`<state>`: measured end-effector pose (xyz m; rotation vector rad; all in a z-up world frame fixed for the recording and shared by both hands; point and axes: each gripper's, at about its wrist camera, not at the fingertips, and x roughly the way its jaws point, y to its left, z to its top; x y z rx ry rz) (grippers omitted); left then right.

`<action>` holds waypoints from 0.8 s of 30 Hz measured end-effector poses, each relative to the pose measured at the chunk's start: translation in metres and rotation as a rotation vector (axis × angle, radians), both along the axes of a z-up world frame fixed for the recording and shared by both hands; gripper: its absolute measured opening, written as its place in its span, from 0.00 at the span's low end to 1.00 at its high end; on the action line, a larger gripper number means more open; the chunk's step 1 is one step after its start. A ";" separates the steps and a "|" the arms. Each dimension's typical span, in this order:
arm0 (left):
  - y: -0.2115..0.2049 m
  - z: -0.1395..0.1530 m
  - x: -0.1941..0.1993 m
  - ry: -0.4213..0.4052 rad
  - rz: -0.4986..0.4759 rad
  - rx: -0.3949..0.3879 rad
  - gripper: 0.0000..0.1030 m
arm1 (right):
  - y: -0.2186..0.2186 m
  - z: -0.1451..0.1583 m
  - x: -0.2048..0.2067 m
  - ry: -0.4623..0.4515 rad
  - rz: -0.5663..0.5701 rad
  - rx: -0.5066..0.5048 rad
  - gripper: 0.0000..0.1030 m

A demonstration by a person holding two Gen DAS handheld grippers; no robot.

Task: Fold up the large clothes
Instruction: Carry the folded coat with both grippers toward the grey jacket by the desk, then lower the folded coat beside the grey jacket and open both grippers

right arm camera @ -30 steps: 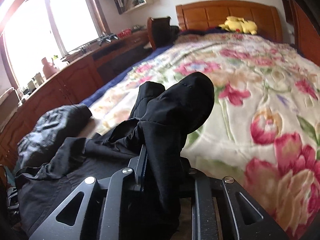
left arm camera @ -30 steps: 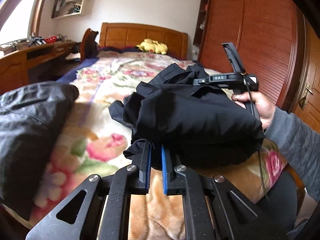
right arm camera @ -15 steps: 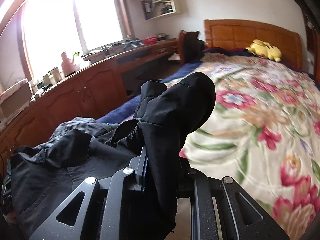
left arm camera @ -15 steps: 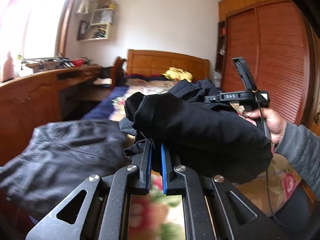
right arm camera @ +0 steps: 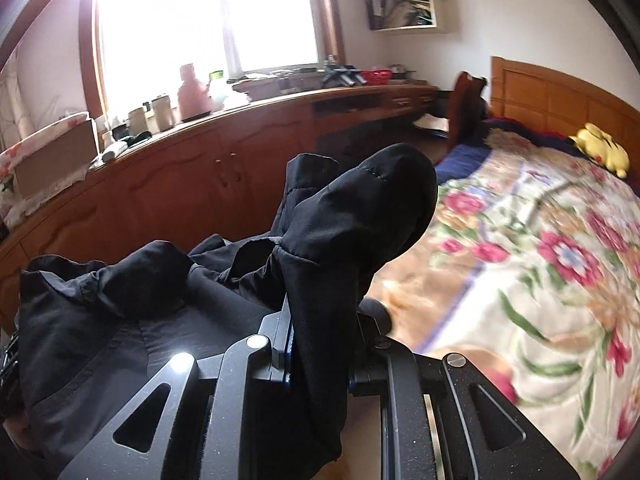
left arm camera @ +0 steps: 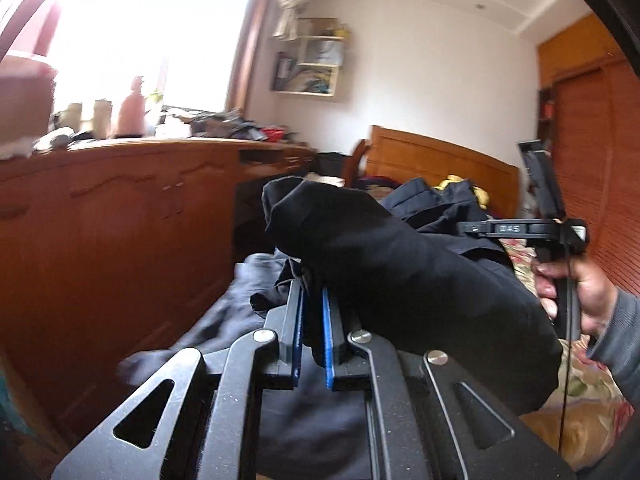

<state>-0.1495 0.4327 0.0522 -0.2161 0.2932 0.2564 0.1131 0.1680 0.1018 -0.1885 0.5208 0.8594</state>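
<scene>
A black garment hangs bunched between both grippers, lifted above the bed. My left gripper is shut on one edge of it, with cloth pinched between the blue pads. In the right wrist view my right gripper is shut on a thick fold of the same garment, which stands up over the fingers and hides their tips. A hand holds the right gripper's handle at the right of the left wrist view.
A second dark garment lies crumpled below the held one, at the bed's left edge. A long wooden cabinet with bottles and clutter runs under the window. The floral blanket, a yellow plush toy and a chair lie to the right.
Both grippers have swung left with the black garment, away from the bed's middle toward the cabinet and window, and risen a little. Both grips hold as before.
</scene>
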 end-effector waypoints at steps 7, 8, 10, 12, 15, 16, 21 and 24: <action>0.038 -0.022 0.011 0.093 0.115 0.025 0.10 | 0.033 -0.025 0.015 0.037 -0.007 -0.079 0.47; 0.040 -0.024 0.010 0.101 0.119 0.025 0.10 | 0.032 -0.032 0.017 0.032 -0.009 -0.096 0.55; 0.040 -0.029 0.007 0.119 0.126 0.038 0.10 | 0.027 -0.044 0.023 0.043 -0.010 -0.108 0.58; 0.037 -0.029 0.007 0.131 0.126 0.049 0.11 | 0.015 -0.051 0.031 0.077 -0.024 -0.082 0.60; 0.031 -0.027 0.003 0.146 0.129 0.053 0.11 | -0.004 -0.055 0.040 0.097 -0.066 -0.049 0.60; 0.031 -0.025 -0.001 0.150 0.132 0.049 0.11 | -0.009 -0.054 0.039 0.084 -0.078 -0.034 0.60; 0.008 0.003 -0.023 0.121 0.151 0.127 0.19 | -0.028 -0.052 0.031 0.048 -0.067 0.013 0.60; -0.007 0.021 -0.028 0.086 0.127 0.159 0.42 | -0.023 -0.056 0.015 0.039 -0.022 0.009 0.60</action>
